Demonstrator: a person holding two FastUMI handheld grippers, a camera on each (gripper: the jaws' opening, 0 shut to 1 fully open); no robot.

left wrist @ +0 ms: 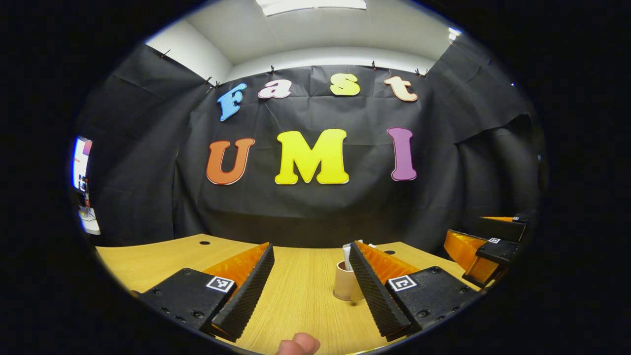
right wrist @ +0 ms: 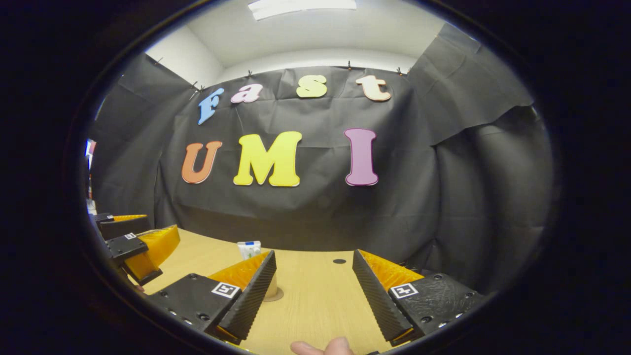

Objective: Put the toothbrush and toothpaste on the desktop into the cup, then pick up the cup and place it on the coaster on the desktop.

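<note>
A tan cup point(left wrist: 342, 282) stands upright on the wooden desk point(left wrist: 296, 296), and a slightly wider round base, apparently the coaster point(right wrist: 276, 296), shows under it. A white toothpaste tube point(right wrist: 249, 249) sticks up out of the cup; its top point(left wrist: 347, 252) also shows in the left gripper view. Small white tips beside it, perhaps the toothbrush, are mostly hidden behind a finger. My left gripper point(left wrist: 311, 245) is open and holds nothing, with the cup just inside its right finger. My right gripper point(right wrist: 314, 253) is also open, and its left finger hides most of the cup.
Each gripper shows in the other's view: the right one point(left wrist: 466, 226) far right, the left one point(right wrist: 162, 222) far left. A thumb point(left wrist: 298, 344) rests at the bottom edge. The desk has cable holes point(right wrist: 339, 261). Black cloth walls close the back and sides.
</note>
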